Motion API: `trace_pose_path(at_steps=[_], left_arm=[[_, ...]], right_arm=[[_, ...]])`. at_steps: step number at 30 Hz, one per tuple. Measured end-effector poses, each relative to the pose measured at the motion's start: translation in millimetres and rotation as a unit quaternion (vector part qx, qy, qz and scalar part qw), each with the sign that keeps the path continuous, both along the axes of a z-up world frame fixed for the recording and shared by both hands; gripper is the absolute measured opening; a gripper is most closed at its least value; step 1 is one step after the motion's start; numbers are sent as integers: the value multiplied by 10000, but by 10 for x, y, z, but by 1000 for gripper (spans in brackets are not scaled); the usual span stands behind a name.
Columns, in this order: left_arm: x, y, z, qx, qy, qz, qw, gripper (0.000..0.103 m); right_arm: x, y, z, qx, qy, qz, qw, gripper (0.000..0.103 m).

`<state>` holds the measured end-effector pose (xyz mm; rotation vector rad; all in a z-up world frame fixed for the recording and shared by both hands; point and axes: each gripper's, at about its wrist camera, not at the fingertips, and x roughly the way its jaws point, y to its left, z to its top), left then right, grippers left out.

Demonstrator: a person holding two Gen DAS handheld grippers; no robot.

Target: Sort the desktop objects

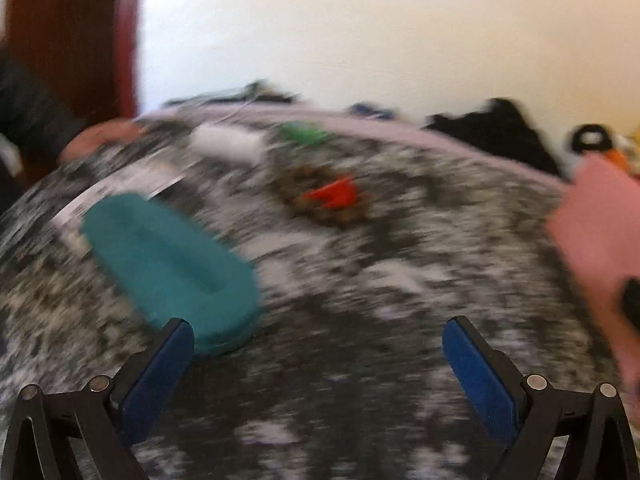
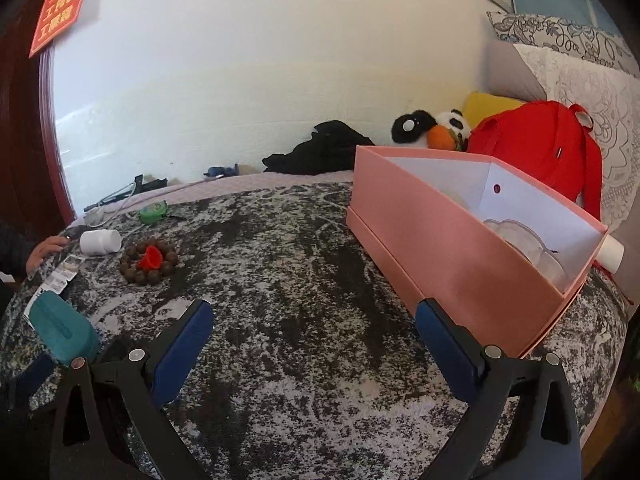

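My left gripper hangs wide open over the mottled cloth, holding nothing, with the teal case just beside its left finger (view badly blurred). My right gripper gapes wide too, empty, the pink box near its right finger. Bead bracelet rings a red piece; white bottle lies beside them.

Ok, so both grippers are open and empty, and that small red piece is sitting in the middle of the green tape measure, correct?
Not quite. The red piece sits inside the ring of brown beads, not on the green tape measure, which lies apart, farther back near the mat's edge; the right wrist view shows it. The rest holds: the left gripper and right gripper are open and empty.
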<state>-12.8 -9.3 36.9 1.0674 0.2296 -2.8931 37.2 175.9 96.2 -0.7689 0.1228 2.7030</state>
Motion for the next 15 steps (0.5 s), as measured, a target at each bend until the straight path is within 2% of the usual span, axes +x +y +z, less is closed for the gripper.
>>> trace_pose_path(at_steps=[7, 10, 15], left_arm=[[-110, -71, -275, -42, -719, -39, 9974, 102], [-27, -16, -201, -252, -532, -134, 9982, 102], [169, 7, 20, -269, -41, -305, 9992, 102]], right_arm=[[-20, 40, 2, -130, 2, -35, 9999, 103], [-26, 53, 7, -158, 4, -22, 9999, 103], [-19, 87, 13, -246, 22, -17, 9997, 103]])
